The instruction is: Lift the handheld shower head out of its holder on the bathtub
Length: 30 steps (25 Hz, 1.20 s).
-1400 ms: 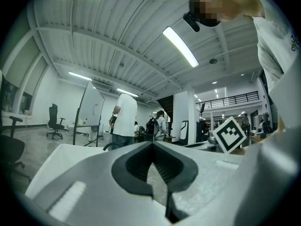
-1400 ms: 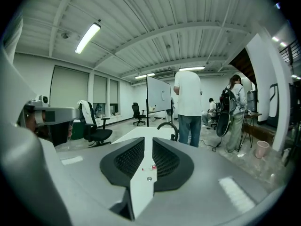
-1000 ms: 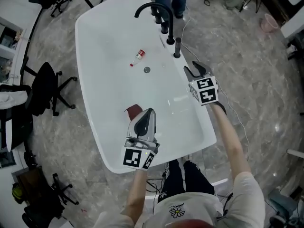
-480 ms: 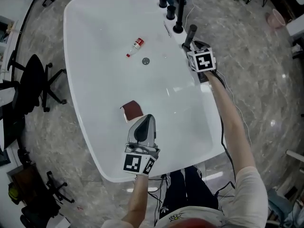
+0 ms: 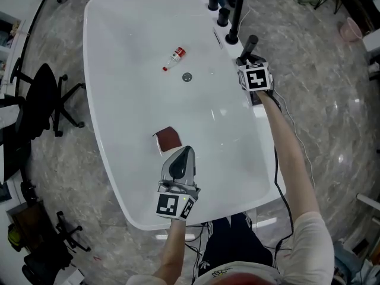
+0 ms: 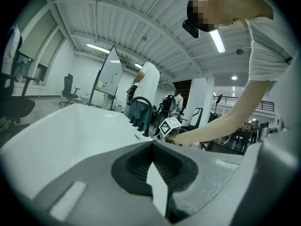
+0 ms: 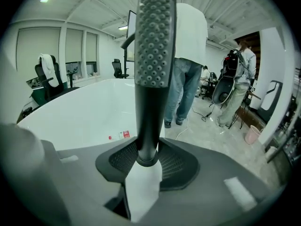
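The black handheld shower head (image 5: 250,44) stands at the tub's right rim, just right of the black faucet post (image 5: 235,24). My right gripper (image 5: 248,58) is shut on its handle. In the right gripper view the nubbed spray head (image 7: 155,41) rises upright from between the jaws of my right gripper (image 7: 146,160). Whether its lower end still sits in the holder is hidden. My left gripper (image 5: 183,151) hovers over the near part of the white bathtub (image 5: 113,100), shut and empty; in its own view the left gripper (image 6: 153,145) points toward the faucet (image 6: 141,113).
In the tub lie a small red-capped bottle (image 5: 174,58), the drain (image 5: 187,76) and a dark red cloth (image 5: 167,138). Black knobs (image 5: 222,18) line the rim. Office chairs (image 5: 44,103) stand left. A person's legs (image 7: 181,93) stand past the tub's far end.
My right gripper moved from open beside the tub rim up to the shower head and shut on its handle. The left gripper stayed over the tub's near part.
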Motion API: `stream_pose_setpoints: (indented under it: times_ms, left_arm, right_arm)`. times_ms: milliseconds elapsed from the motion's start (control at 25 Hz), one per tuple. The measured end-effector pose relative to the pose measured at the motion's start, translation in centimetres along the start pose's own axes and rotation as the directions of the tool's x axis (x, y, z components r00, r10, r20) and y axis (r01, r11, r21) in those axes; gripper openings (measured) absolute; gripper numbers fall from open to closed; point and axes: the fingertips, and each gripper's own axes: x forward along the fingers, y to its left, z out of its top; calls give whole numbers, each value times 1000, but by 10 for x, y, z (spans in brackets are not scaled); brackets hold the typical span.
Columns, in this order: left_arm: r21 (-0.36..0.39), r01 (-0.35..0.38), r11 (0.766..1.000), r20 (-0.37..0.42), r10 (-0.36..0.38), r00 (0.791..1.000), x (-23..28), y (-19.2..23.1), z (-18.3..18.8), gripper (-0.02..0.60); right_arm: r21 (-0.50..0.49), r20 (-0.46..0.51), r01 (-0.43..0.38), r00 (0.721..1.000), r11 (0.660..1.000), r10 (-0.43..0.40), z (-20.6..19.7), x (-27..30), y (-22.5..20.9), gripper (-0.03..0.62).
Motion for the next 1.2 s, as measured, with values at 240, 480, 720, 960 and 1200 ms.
stream_pose_setpoints:
  times_ms: [240,480,720,960,1200]
  left_arm:
    - [-6,-1,1000,6,1,1000,-3,4,0,0]
    - [-5,0,1000,40,0,999,-10,8,14,0]
    - [-1,-51,999,79,51,996,-29,12,44,0]
    - [11,-21,1000,159,19,987,-45,-12,104,0]
    - [82,8,997,287,-31,957,-50,-35,202,0]
  right_arm:
    - [-4,-18,16,1000,1000,-16,-3,-1,1,155]
    - [59,133,38,990,998,-46,42,-20,-6,153]
    - [28,216,49,975,998,-54,111,-61,-5,153]
    - [-29,365,47,930,998,-33,217,-158,-1,153]
    - [-54,506,75,862,996,-37,329,-264,-6,152]
